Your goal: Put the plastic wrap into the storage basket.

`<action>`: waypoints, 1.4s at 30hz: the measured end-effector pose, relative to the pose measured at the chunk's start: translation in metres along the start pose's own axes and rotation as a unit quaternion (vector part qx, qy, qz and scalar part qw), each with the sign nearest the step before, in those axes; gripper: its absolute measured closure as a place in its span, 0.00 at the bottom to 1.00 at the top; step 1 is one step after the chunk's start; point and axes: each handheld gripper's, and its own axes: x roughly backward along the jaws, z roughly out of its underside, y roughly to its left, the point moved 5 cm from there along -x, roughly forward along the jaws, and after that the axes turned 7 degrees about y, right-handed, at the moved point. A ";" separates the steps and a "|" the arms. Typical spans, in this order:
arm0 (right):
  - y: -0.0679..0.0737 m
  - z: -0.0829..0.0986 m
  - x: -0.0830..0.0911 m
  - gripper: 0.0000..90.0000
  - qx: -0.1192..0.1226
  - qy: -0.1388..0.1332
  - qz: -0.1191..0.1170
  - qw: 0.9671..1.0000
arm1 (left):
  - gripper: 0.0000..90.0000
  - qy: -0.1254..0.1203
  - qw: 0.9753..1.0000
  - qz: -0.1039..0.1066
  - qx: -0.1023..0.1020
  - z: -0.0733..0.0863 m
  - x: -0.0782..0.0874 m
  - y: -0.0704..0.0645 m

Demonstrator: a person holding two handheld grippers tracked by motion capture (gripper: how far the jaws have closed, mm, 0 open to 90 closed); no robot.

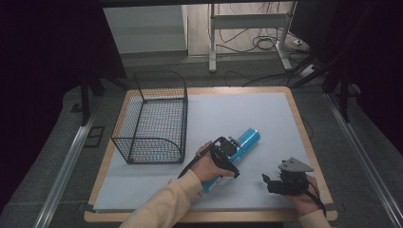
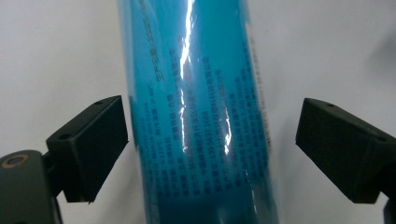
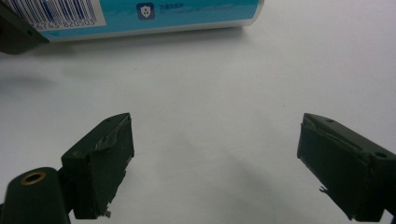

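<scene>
A blue cylindrical can [image 1: 247,138] lies on its side on the white mat, pointing toward the far right. In the left gripper view the can [image 2: 201,116] runs up between the two black jaws, with a gap on each side. My left gripper [image 1: 227,153] hangs open just over the can's middle. My right gripper [image 1: 272,183] rests open near the table's front right, with bare mat between its jaws. In the right gripper view the can [image 3: 154,14] lies across the top, showing a barcode and white end.
A black wire basket [image 1: 153,118] stands on the left part of the mat, open at the top. The wooden table edge [image 1: 304,128] frames the white mat [image 1: 228,109]. Desk legs and cables sit on the floor beyond.
</scene>
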 end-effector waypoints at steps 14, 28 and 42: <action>-0.003 0.001 -0.001 0.12 -0.010 0.003 0.003 1.000 | 0.28 0.024 1.000 -0.005 0.012 0.001 -0.012 0.005; -0.005 0.001 -0.001 0.12 -0.013 0.003 0.006 1.000 | 0.34 0.028 0.999 0.019 0.015 0.000 -0.002 0.014; -0.005 0.001 0.001 0.12 -0.010 0.001 0.009 1.000 | 0.34 0.004 1.000 0.015 0.000 0.000 0.019 0.014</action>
